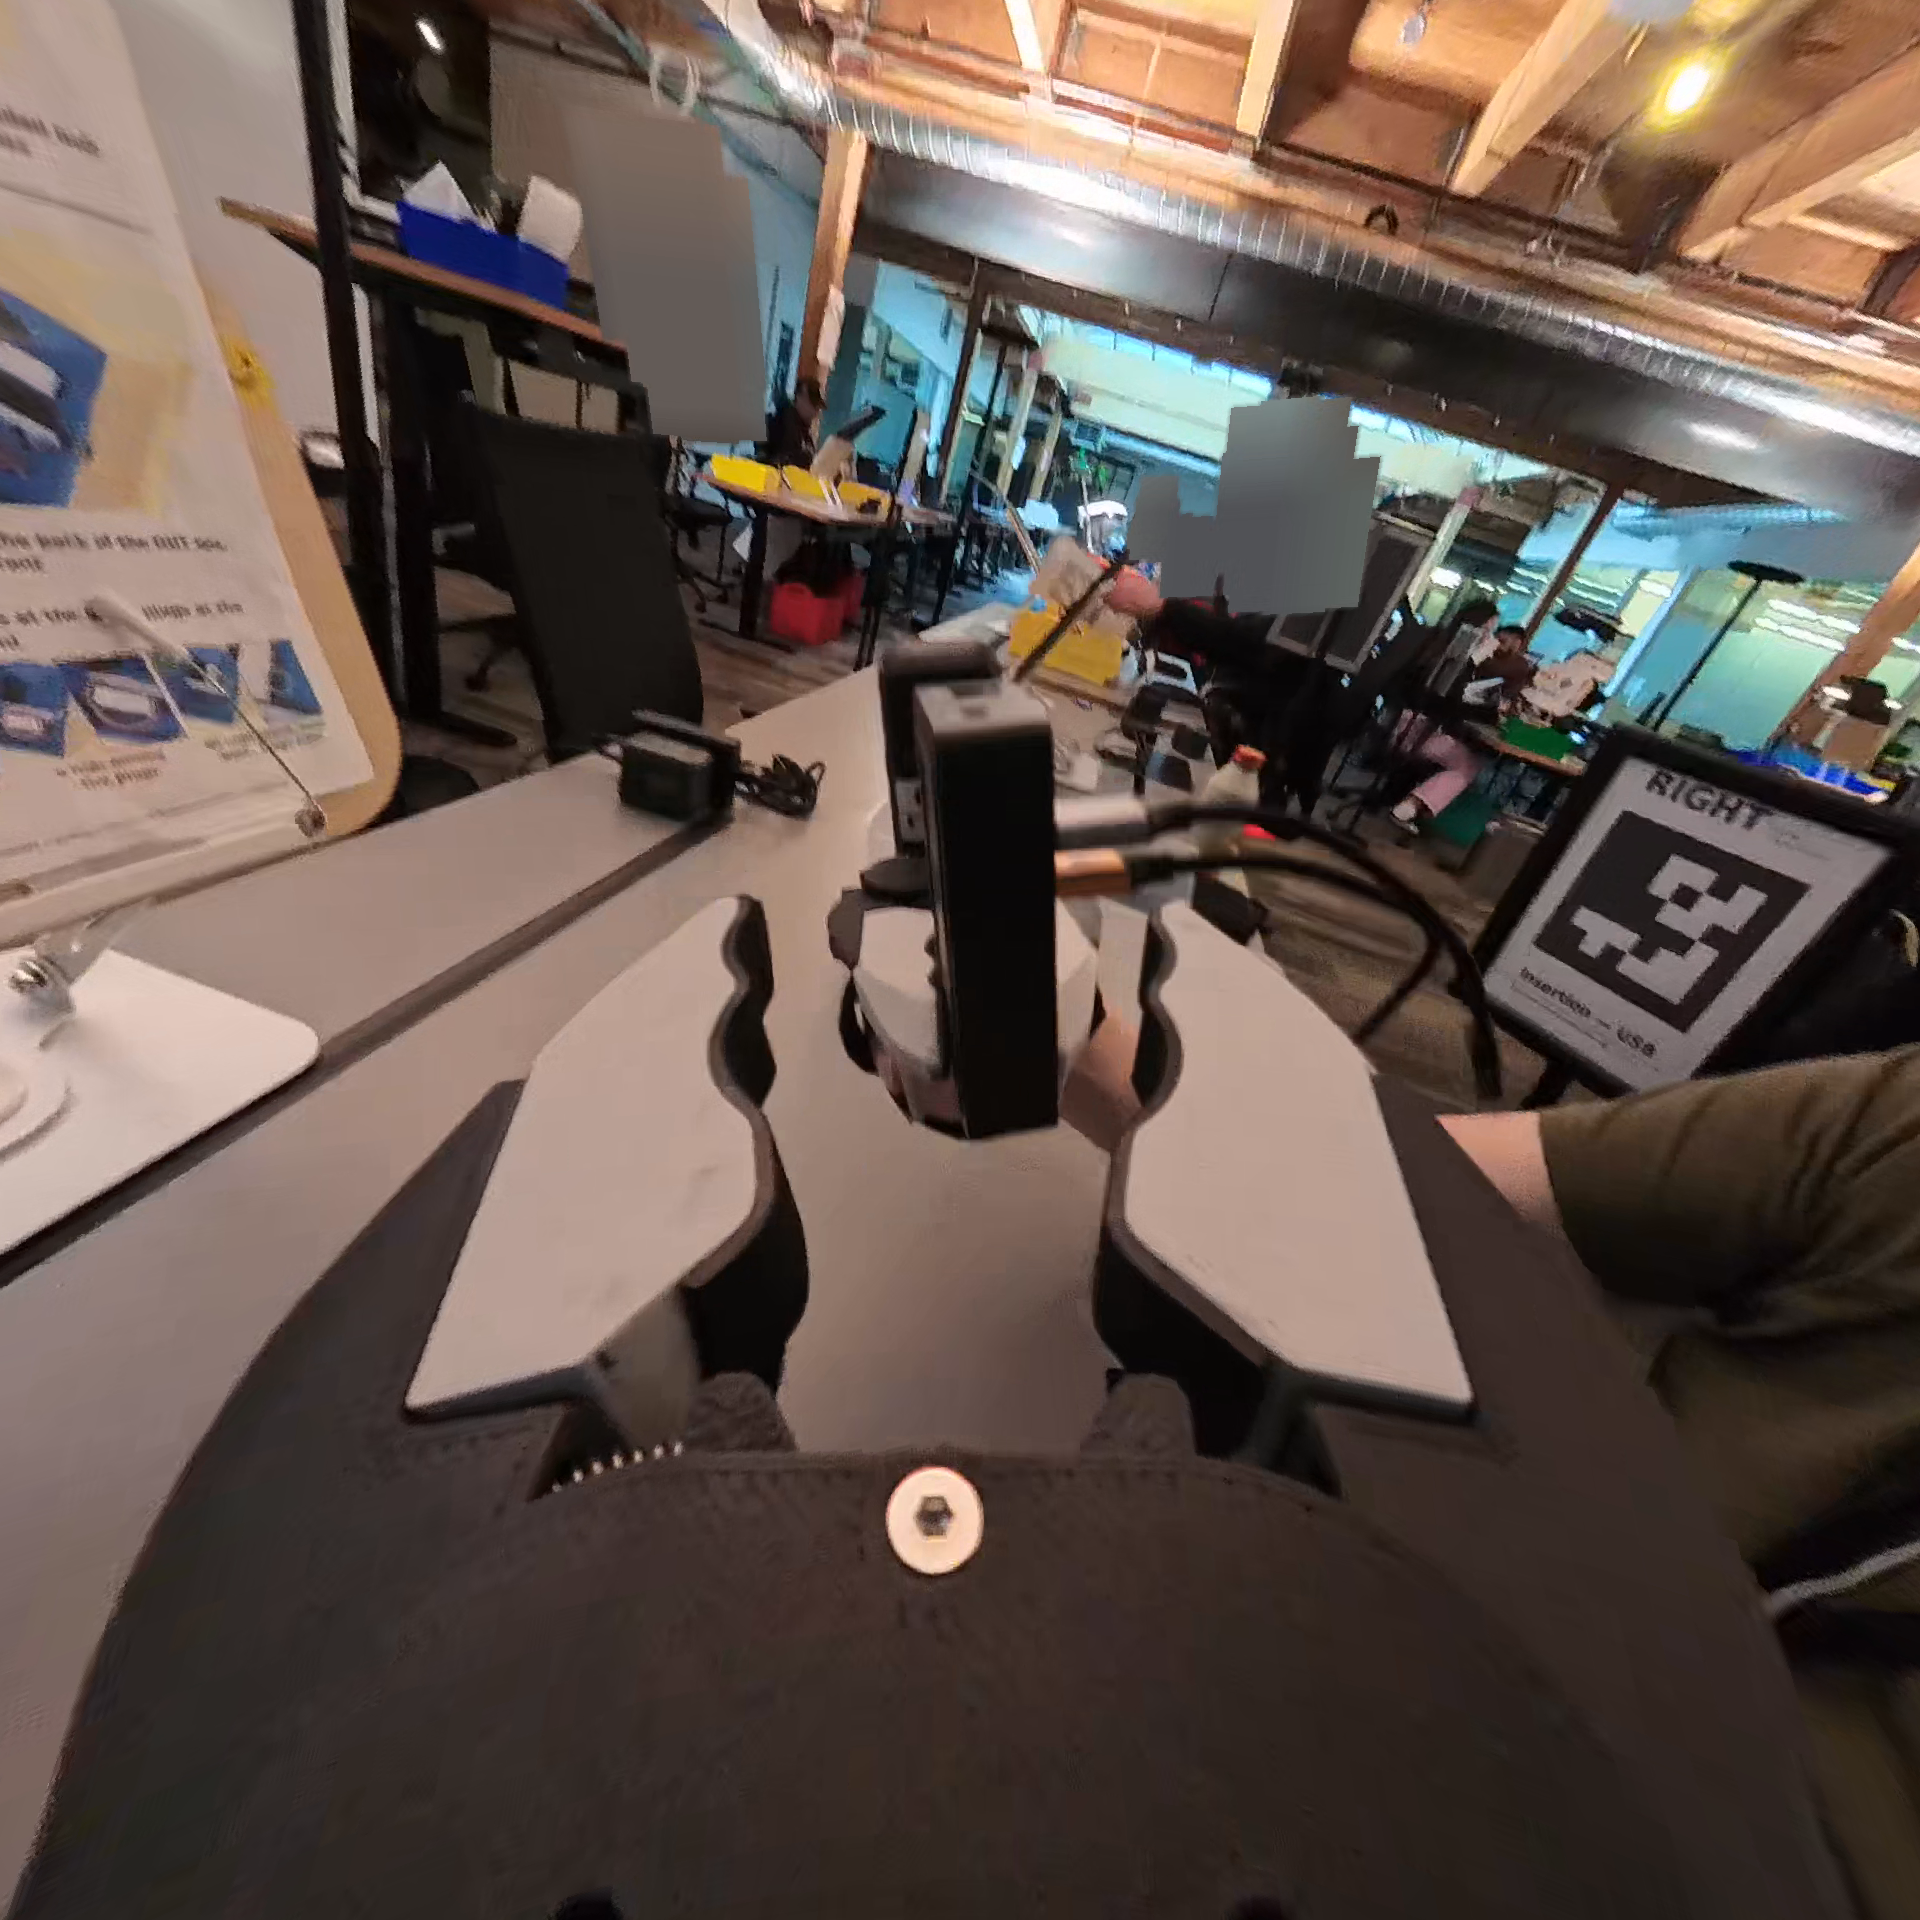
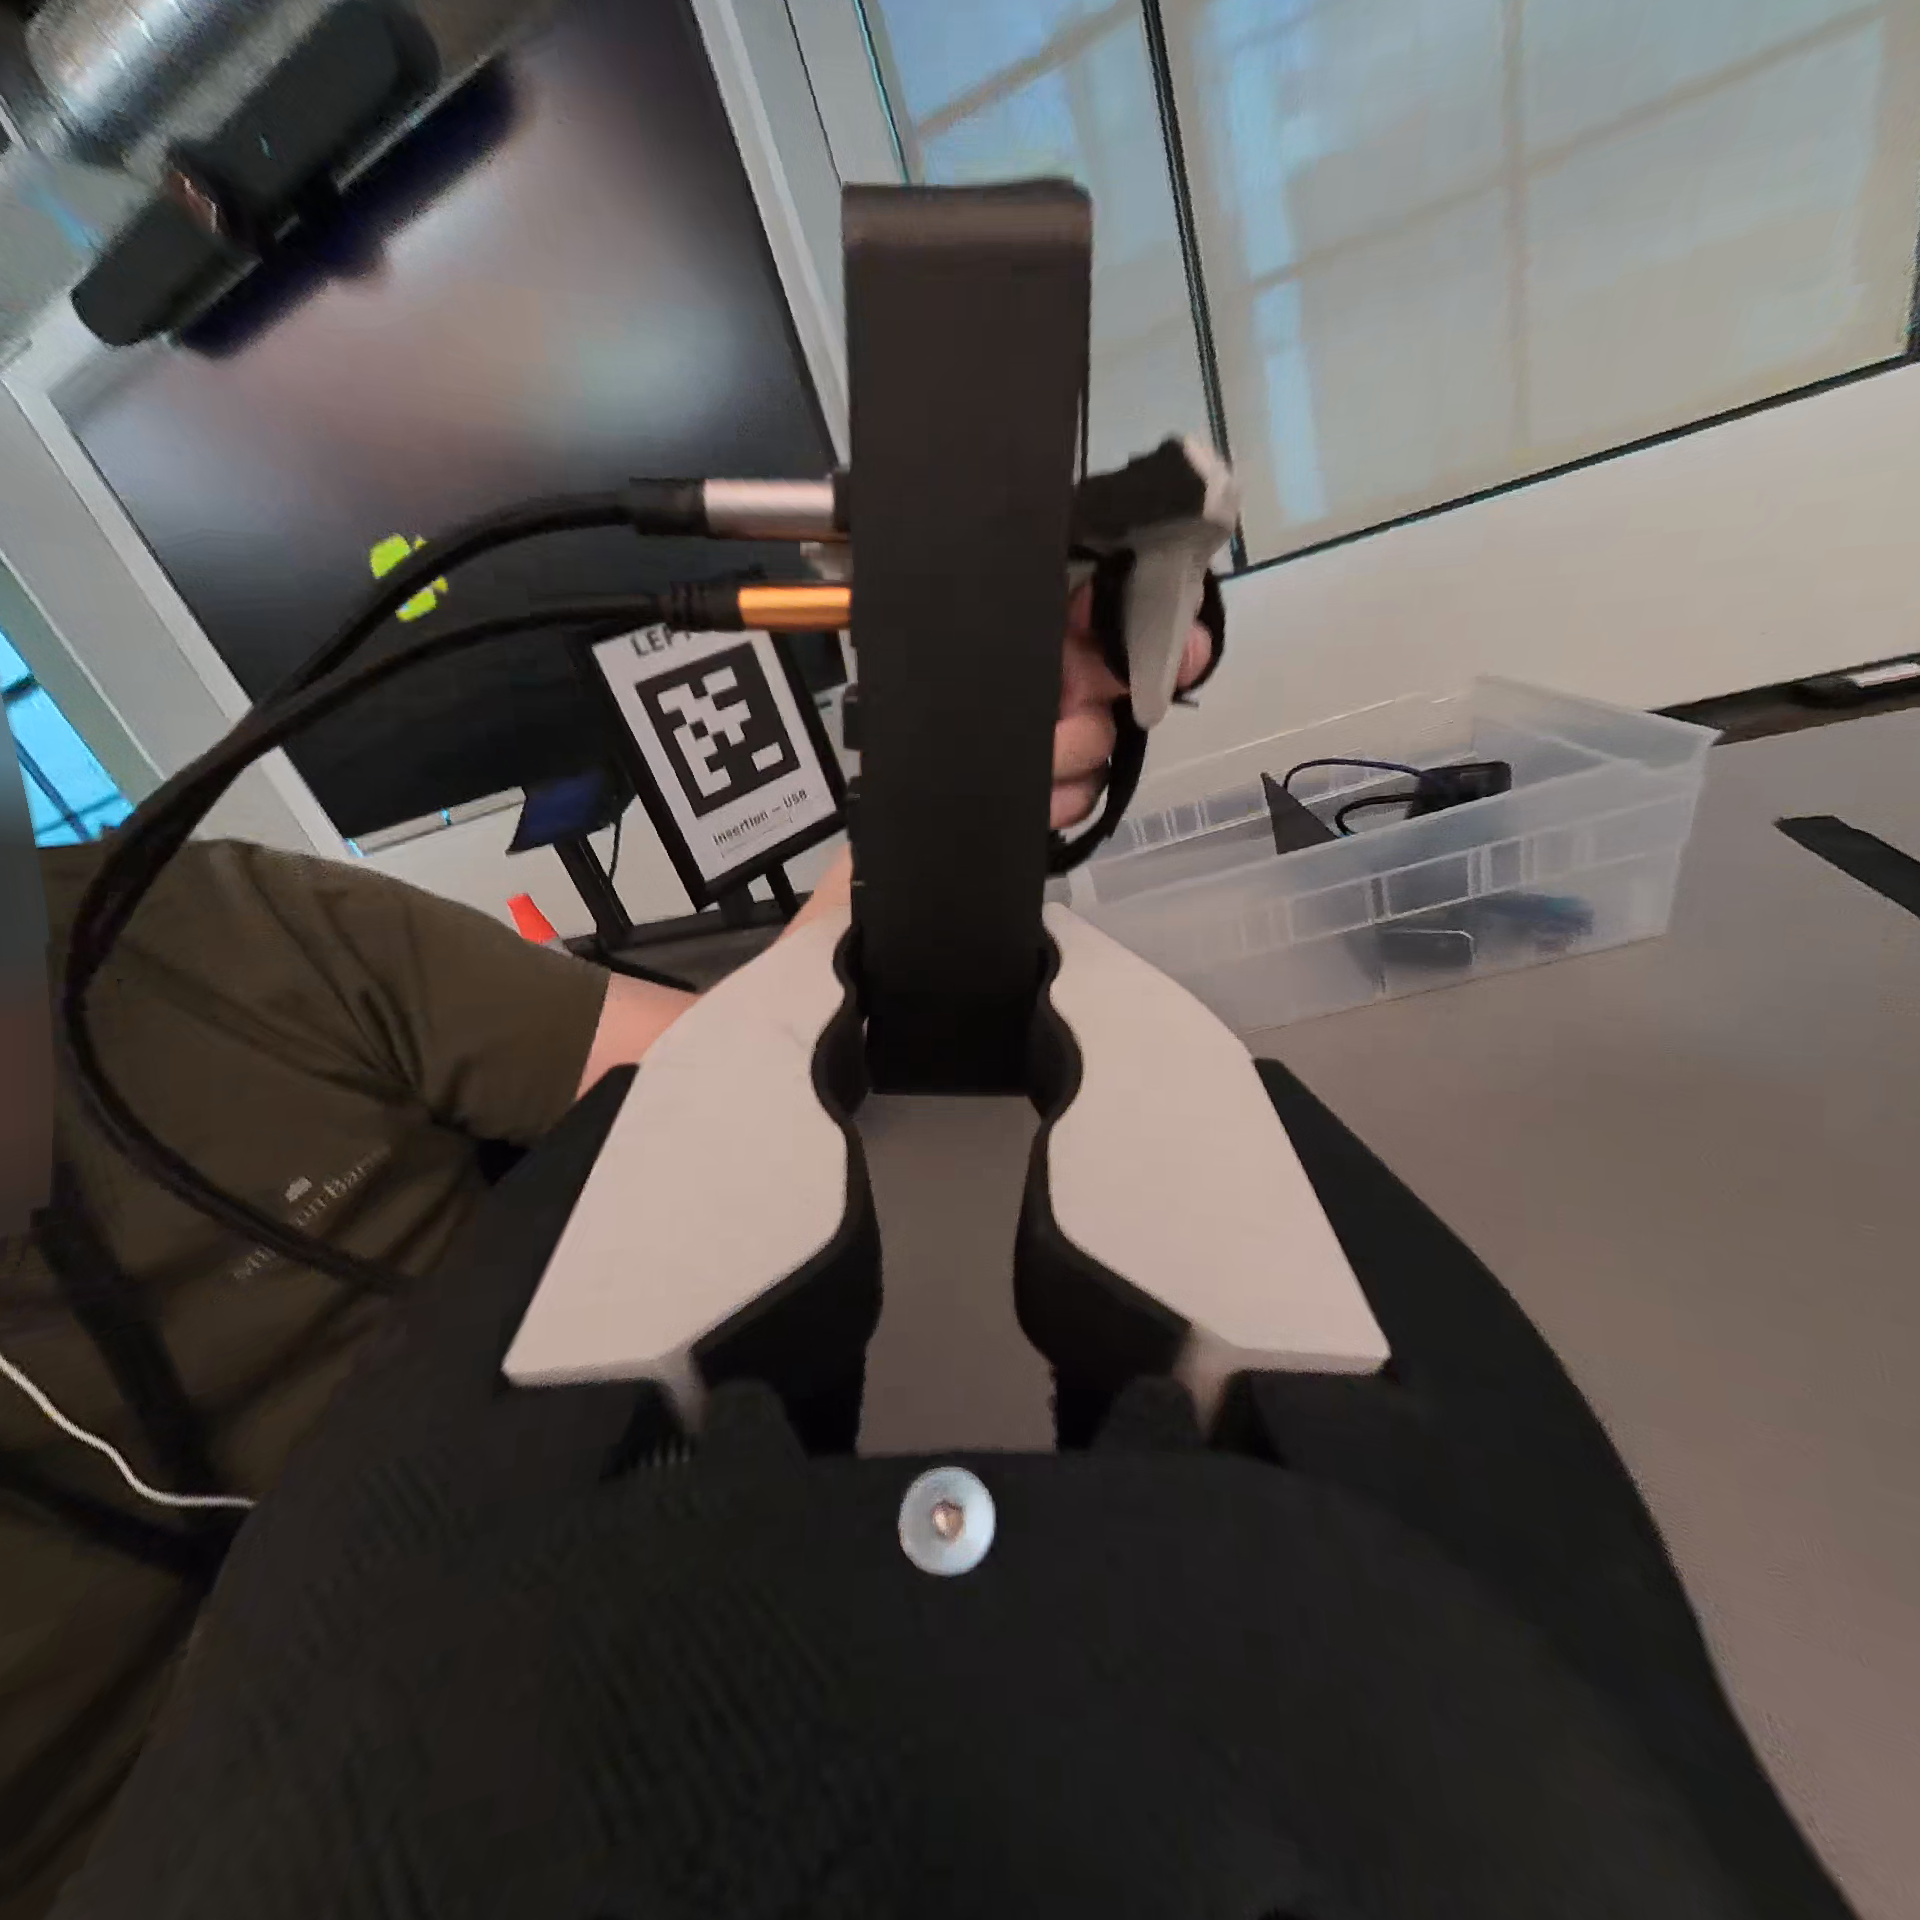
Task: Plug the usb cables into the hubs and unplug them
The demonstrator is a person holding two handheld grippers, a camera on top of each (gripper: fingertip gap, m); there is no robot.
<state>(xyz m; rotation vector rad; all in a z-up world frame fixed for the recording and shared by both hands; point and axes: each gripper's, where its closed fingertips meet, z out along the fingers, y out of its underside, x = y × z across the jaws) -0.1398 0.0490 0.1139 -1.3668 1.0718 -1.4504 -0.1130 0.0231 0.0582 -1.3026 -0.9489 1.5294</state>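
A black USB hub (image 2: 966, 623) stands upright above the grey table, and my right gripper (image 2: 951, 945) is shut on its lower end. Two black cables are plugged into one side of it, one with a silver plug (image 2: 769, 509) and one with a gold plug (image 2: 795, 608). In the left wrist view the hub (image 1: 992, 935) stands just ahead of my left gripper (image 1: 951, 925), which is open and empty, its fingers spread to either side. The silver plug (image 1: 1101, 821) and gold plug (image 1: 1091, 868) stick out to the right. The left gripper (image 2: 1164, 603) shows behind the hub.
A framed marker sign (image 1: 1652, 914) stands at the right, another (image 2: 727, 738) behind the hub. A clear plastic bin (image 2: 1403, 862) with cables sits on the table. A black adapter (image 1: 670, 774) and a white stand base (image 1: 135, 1060) are at the left. A person's olive sleeve (image 1: 1714, 1195) is close. The grippers' ends are close to 8 centimeters from one another.
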